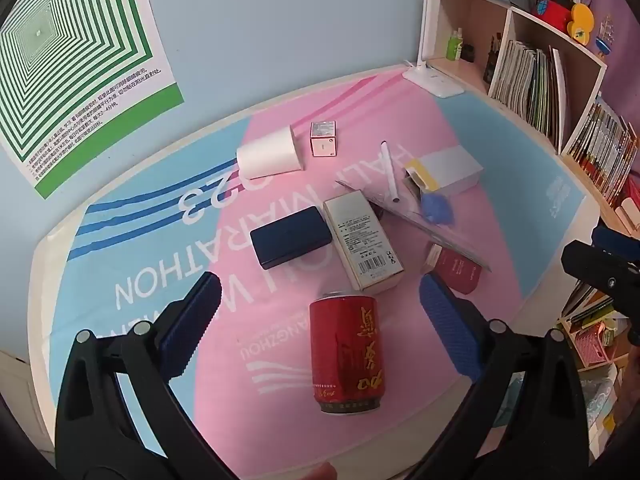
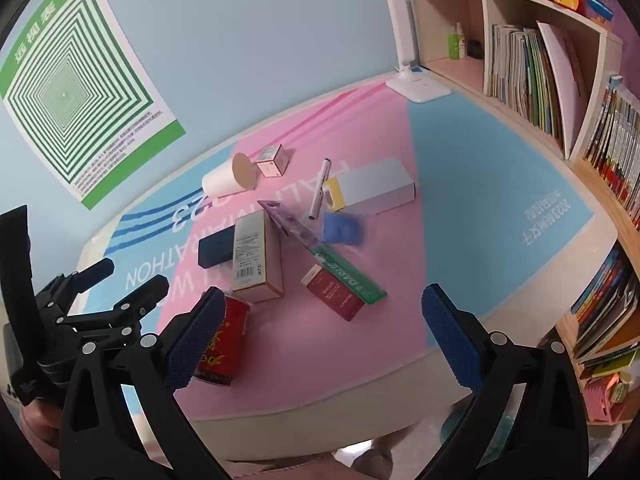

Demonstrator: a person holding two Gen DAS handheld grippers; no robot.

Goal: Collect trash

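Pale blue wall (image 1: 280, 20), striped poster (image 1: 76, 68), wooden bookshelf (image 2: 520, 40), white lamp (image 2: 416, 84).

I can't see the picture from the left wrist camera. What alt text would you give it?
An open left hand-held gripper hangs above a red drink can lying on its side on a pink and blue desk mat. Beyond the can lie a beige barcoded box, a dark blue case, a tipped white paper cup and a white pen.

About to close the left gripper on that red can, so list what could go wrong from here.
1. The red can stands upright between the open fingers of the left gripper; an uneven squeeze might tip it.
2. The beige barcode box sits just behind the can, so reaching further could shove it.
3. The right gripper hovers close by and might get in the way.
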